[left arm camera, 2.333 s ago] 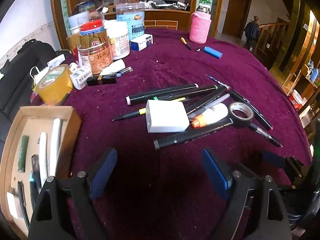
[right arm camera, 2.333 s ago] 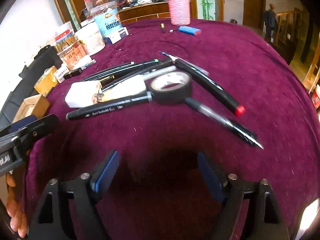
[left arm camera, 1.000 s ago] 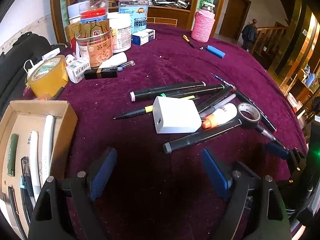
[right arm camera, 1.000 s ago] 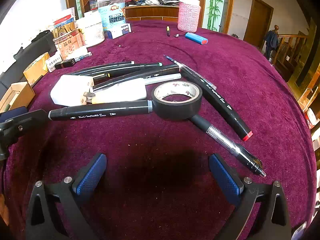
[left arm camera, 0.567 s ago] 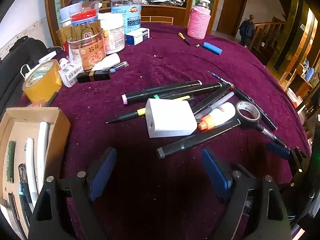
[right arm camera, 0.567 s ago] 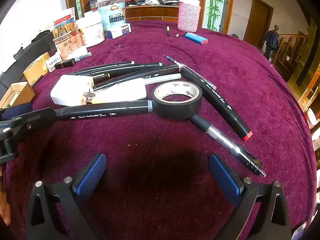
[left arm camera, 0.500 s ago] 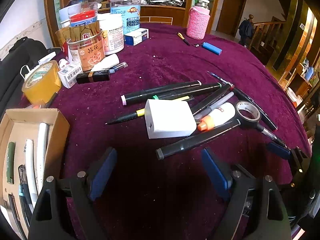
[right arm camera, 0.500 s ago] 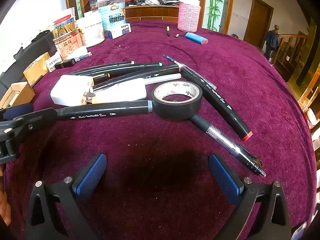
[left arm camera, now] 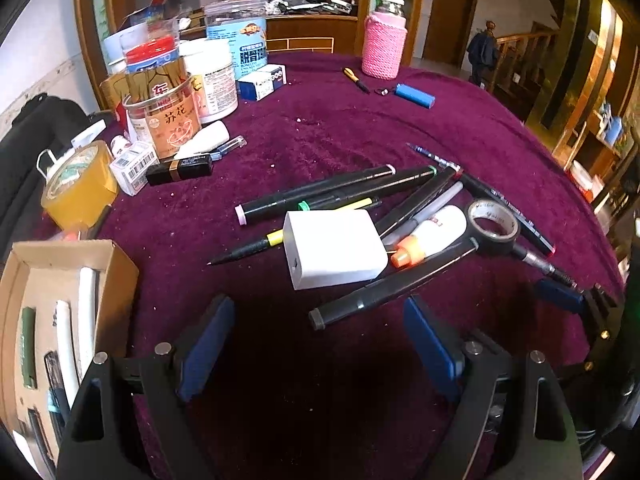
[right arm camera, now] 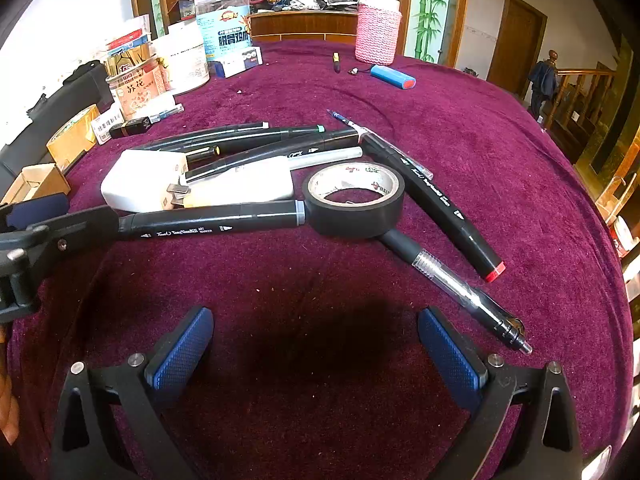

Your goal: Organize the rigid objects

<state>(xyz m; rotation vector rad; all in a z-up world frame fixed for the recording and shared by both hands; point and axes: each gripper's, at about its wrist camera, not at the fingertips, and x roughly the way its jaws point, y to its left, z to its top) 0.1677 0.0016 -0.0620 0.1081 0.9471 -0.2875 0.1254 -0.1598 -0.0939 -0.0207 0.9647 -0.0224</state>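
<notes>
Since the frames a second back, the left wrist view has shifted slightly, so the pile of pens sits a little lower and further left in it, while the right wrist view is unchanged.

Left wrist view: the left gripper (left arm camera: 316, 344) hangs over the purple-clothed desk (left arm camera: 340, 128) with its blue-padded fingers (left arm camera: 206, 348) spread wide and nothing between them. Taking the white charger block (left arm camera: 334, 248) as landmark, a black marker (left arm camera: 394, 284) lies just in front of it, its near end just ahead of the gap between the fingers. A glue bottle with an orange cap (left arm camera: 432, 236) touches the block's right side, and a roll of black tape (left arm camera: 494, 226) sits further right. Behind the block lie more black markers (left arm camera: 316, 194) and a yellow-banded pen (left arm camera: 276, 240). Well to its left, a cardboard box (left arm camera: 56, 320) at the desk's edge holds several pens. Jars and tins (left arm camera: 172, 108) crowd the far left corner.

Right wrist view: the right gripper (right arm camera: 316, 350) has its fingers (right arm camera: 182, 350) wide apart and empty above bare cloth. The white charger block (right arm camera: 140, 180) lies left of centre. The black marker (right arm camera: 212, 222) runs from in front of it to the roll of black tape (right arm camera: 354, 198), and a clear pen (right arm camera: 460, 292) extends from under the roll toward the right. A red-tipped marker (right arm camera: 444, 208) lies beyond the tape. The left gripper (right arm camera: 40, 236) shows at the left edge, touching nothing.
</notes>
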